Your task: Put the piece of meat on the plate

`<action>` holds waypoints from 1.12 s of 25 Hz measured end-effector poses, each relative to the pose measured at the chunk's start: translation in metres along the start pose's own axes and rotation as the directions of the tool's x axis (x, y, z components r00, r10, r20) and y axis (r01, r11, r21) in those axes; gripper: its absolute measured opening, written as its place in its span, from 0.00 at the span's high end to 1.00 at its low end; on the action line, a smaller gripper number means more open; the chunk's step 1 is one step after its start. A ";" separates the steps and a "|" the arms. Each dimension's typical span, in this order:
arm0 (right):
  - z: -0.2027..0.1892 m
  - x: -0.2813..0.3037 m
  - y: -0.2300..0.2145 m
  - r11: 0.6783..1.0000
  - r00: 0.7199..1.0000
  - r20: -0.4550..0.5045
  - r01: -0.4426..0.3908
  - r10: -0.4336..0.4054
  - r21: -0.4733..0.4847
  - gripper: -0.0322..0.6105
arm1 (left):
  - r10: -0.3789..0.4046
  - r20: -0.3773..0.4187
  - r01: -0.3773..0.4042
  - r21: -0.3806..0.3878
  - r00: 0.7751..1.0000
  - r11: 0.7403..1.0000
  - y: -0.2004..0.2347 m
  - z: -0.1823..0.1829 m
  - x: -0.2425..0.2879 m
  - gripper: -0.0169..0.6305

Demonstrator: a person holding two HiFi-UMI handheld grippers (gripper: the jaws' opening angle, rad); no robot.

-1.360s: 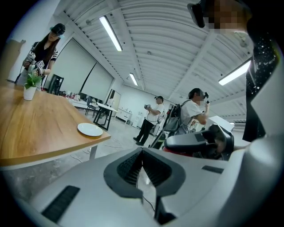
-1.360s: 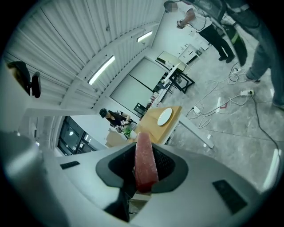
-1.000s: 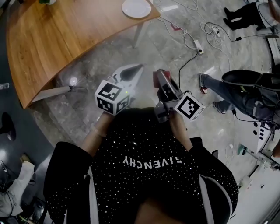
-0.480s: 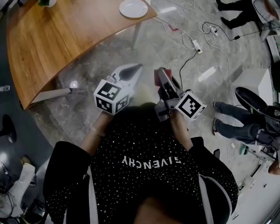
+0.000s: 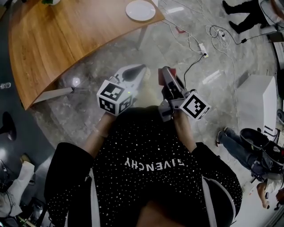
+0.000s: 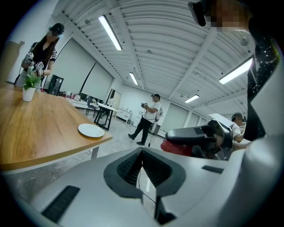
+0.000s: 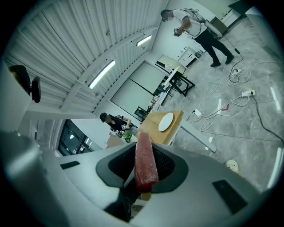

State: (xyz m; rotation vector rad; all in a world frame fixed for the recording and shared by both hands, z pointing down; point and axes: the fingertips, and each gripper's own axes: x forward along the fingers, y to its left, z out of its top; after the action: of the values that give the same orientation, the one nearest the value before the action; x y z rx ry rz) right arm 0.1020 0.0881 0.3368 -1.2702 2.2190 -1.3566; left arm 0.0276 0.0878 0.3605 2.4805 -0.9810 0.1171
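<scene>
Well, the right tongs were clamped on the meat, a red strip standing on edge between the pads and poking out past their tips. The left tongs were squeezed together on nothing. So the meat was up in the air in front of the person's chest, well apart from the plate, which sat at the very corner of the table.

What worried me: so much of that strip hung outside the pads that a jolt or a slackened squeeze on the way over looked enough to let it slide out onto the floor. Cables lay across the floor towards the table, easy to catch a foot on. And with the plate so near the edge, a heavy set-down could have shoved it off, or dropped the meat on bare wood.

From overhead you got the whole gap to cross, the floor, cables and table corner, but only a red sliver of meat at the right tips. Only the right gripper view showed the grip itself, with the plate small beyond it. The left gripper view alone showed those jaws meeting empty, and caught the right tongs side-on with red under their nose.
</scene>
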 end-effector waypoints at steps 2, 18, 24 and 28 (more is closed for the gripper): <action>0.009 0.013 -0.001 1.000 1.000 -0.011 0.005 -0.005 -0.008 0.80 | 0.001 0.001 -0.001 -0.009 1.000 1.000 0.011 0.007 0.008 0.96; 0.093 0.107 -0.056 1.000 0.995 -0.099 -0.009 0.010 0.011 0.80 | 0.048 -0.002 -0.048 -0.051 0.999 0.998 0.077 0.048 0.121 0.96; 0.144 0.140 -0.079 1.000 0.993 -0.116 -0.012 0.014 0.021 0.80 | 0.073 -0.012 -0.074 -0.063 0.997 0.995 0.098 0.072 0.173 0.96; 0.177 0.158 -0.093 0.999 0.992 -0.121 -0.017 0.021 0.038 0.80 | 0.078 -0.025 -0.079 -0.060 0.997 0.995 0.108 0.089 0.208 0.96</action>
State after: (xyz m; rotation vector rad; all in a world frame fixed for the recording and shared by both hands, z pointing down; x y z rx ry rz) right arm 0.1646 -0.1582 0.3515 -1.1805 2.2681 -1.4979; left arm 0.1020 -0.1510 0.3745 2.3809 -1.0576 0.1375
